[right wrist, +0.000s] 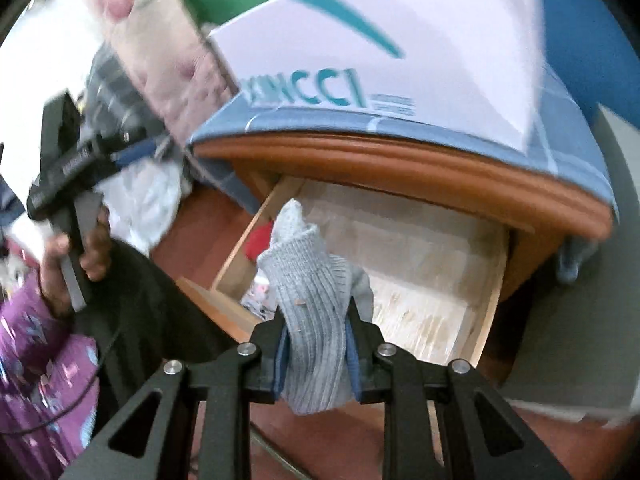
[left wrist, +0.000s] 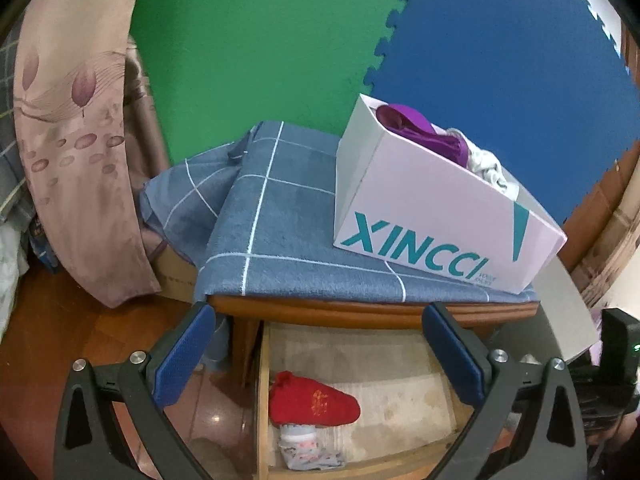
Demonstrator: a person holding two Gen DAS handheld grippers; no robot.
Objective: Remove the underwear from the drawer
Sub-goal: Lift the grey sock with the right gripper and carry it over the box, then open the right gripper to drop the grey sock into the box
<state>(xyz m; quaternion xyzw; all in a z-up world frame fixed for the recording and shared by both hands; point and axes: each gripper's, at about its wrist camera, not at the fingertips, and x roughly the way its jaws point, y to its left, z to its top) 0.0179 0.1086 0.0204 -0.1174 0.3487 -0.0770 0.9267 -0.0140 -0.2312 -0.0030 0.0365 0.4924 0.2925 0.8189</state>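
My right hand-held gripper (right wrist: 316, 344) clamps a grey ribbed garment (right wrist: 310, 300) above the open drawer (right wrist: 486, 320); left hand-held gripper (left wrist: 320, 344) hangs released, ready for the red pouch (left wrist: 314, 402).

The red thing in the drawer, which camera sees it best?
The left wrist view: the red pouch lies in full sight in the open drawer. The right wrist view shows only a red sliver behind the grey knit garment.

The right gripper (right wrist: 316, 344) is clamped on a grey ribbed garment (right wrist: 316, 280), held above the open drawer (right wrist: 420, 264). A red item (right wrist: 258, 242) lies in the drawer's left corner. A white box (right wrist: 400, 52) sits on the checked cloth (right wrist: 572, 148). At left, a hand (right wrist: 76, 256) holds the left gripper (right wrist: 138, 152).
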